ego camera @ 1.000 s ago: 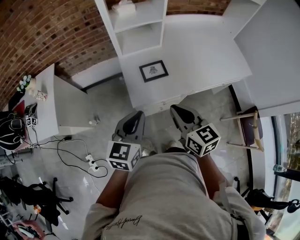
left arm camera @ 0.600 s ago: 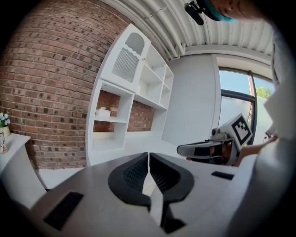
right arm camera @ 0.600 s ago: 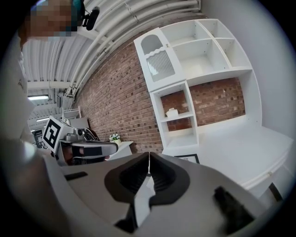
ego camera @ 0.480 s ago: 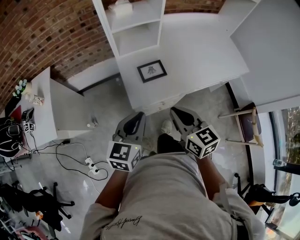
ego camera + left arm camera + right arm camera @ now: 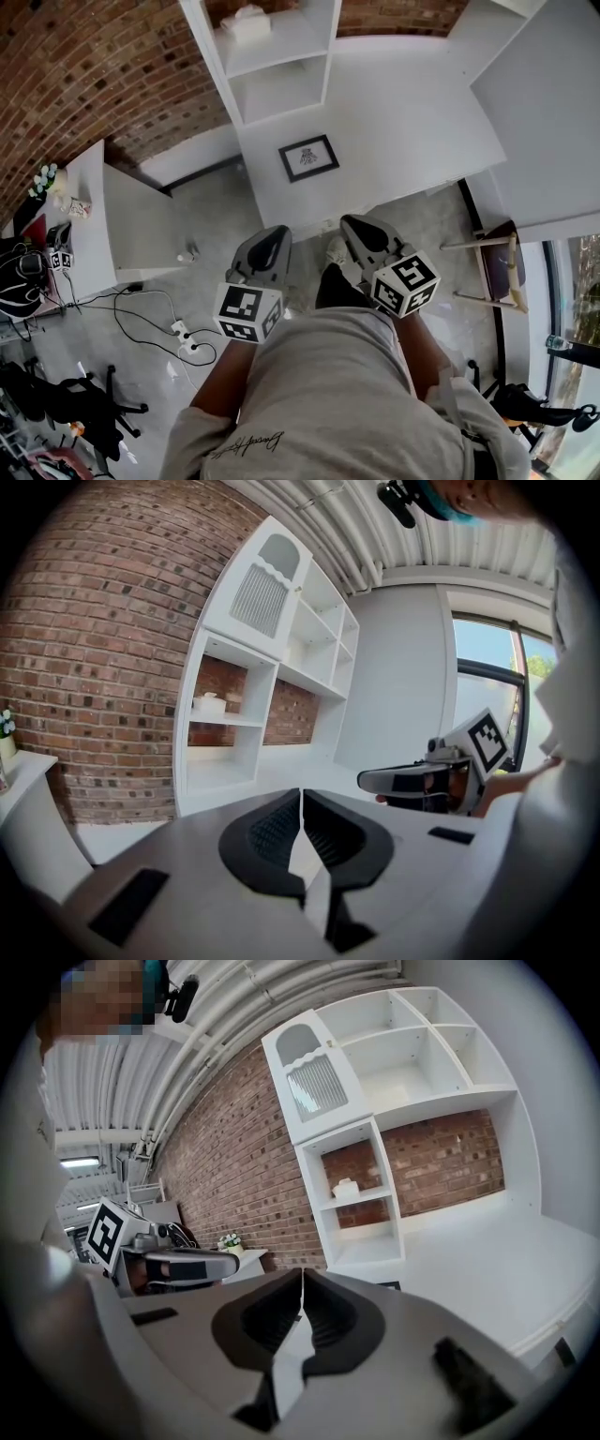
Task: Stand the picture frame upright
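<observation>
A small black picture frame (image 5: 308, 157) lies flat, face up, on the white desk (image 5: 412, 103), near its front left part. Both grippers hang over the floor in front of the desk, well short of the frame. My left gripper (image 5: 273, 234) is shut with nothing in it; in the left gripper view its jaws (image 5: 301, 794) meet tip to tip. My right gripper (image 5: 359, 225) is shut and empty too, and the right gripper view shows its jaws (image 5: 302, 1274) closed. A dark corner of the frame (image 5: 389, 1285) peeks over the right gripper's body.
A white shelf unit (image 5: 272, 56) stands on the desk's far left against a brick wall (image 5: 94, 66), holding a tissue box (image 5: 246, 21). A low white side table (image 5: 122, 220) is to the left, cables and a power strip (image 5: 183, 335) on the floor, a chair (image 5: 497, 267) to the right.
The person has stepped slightly; one dark shoe now shows between the grippers. Desk and frame shifted a little in the head view. Both grippers stay shut.
</observation>
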The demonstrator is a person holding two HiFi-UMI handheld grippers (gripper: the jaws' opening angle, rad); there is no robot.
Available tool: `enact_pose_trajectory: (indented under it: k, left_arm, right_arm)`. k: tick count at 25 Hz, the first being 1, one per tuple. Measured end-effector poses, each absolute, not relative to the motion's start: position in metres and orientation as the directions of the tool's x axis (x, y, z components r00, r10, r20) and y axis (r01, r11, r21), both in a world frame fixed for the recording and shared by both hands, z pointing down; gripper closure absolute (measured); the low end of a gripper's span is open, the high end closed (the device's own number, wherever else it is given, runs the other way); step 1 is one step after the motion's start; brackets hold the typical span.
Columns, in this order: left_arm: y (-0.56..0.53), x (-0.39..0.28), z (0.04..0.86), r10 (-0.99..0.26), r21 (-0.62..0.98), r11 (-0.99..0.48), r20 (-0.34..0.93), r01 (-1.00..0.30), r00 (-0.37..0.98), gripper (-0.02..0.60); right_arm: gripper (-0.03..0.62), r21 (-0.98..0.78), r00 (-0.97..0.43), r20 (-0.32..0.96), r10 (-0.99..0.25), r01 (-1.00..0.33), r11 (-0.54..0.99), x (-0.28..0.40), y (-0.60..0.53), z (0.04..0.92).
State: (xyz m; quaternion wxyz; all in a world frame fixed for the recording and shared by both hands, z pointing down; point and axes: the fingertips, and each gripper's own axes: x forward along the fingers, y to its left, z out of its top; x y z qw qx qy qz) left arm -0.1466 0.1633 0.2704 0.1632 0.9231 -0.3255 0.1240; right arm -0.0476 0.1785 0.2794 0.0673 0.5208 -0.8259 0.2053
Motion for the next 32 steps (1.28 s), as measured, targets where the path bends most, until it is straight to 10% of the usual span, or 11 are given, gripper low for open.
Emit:
enact_pose_trajectory:
  k: [32]
  left_arm:
    - [0.015, -0.021, 0.274, -0.653, 0.213, -0.641, 0.354, -0.737, 0.67, 0.562]
  right_arm:
    - [0.565, -0.292, -0.587, 0.311, -0.748, -0.808, 0.512, 0.074, 0.018, 0.282]
